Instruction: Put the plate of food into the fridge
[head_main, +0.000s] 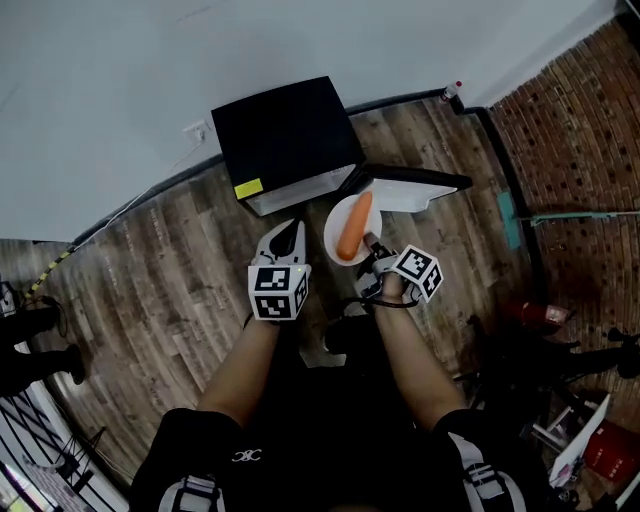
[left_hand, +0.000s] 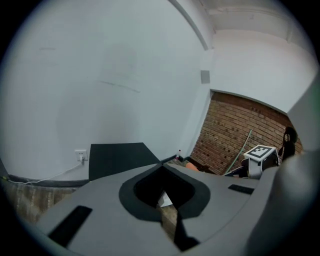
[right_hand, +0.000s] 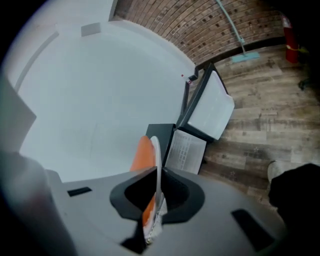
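Forearms (head_main: 400, 345) nearest, reaching out over the wood floor (head_main: 170, 270). Right gripper (head_main: 372, 246) pinched on the near rim of the white plate (head_main: 331, 226), a carrot (head_main: 354, 225) lying along it. The plate hangs in the air just before the black fridge (head_main: 285, 135), whose door (head_main: 410, 187) stands open to the right. Left gripper (head_main: 288, 232) pressed together, nothing in it, just beside the plate. Step, by my reading: carrying the plate to the opening. Next calls for a low, level approach so the carrot stays put. The door edge is close on the right and the left gripper crowds the entry. Red extinguisher (head_main: 540, 315) well apart, no hindrance
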